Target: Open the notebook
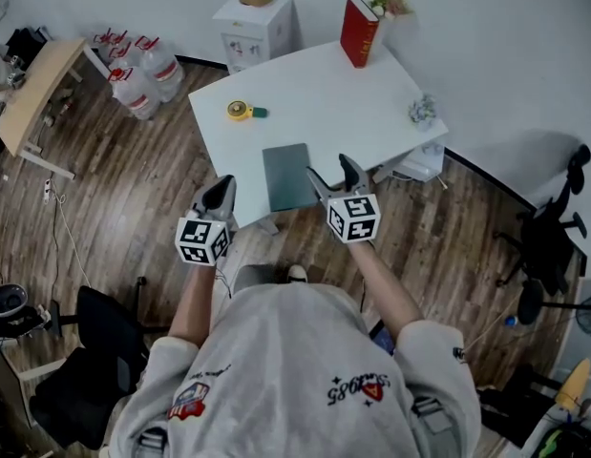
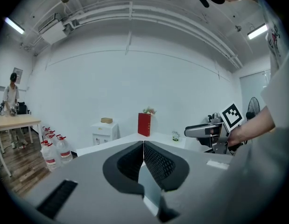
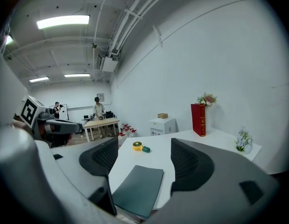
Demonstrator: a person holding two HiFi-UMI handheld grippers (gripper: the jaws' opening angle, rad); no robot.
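Note:
A closed dark green notebook (image 1: 287, 176) lies flat on the white table (image 1: 314, 93), close to its front edge. My right gripper (image 1: 334, 175) hovers just right of the notebook's near corner, jaws wide open and empty. In the right gripper view the notebook (image 3: 138, 190) shows low between the open jaws of the right gripper (image 3: 144, 148), apart from them. My left gripper (image 1: 221, 189) hangs left of the notebook, off the table's front left edge. Its jaws meet, shut on nothing, in the left gripper view (image 2: 143, 148).
A yellow round gadget (image 1: 242, 111), a standing red book (image 1: 359, 31) and a small plant (image 1: 422, 110) are on the table farther back. A white cabinet (image 1: 257, 27), water bottles (image 1: 142, 74) and a wooden desk (image 1: 32, 89) stand behind. Black chairs (image 1: 94, 351) flank me.

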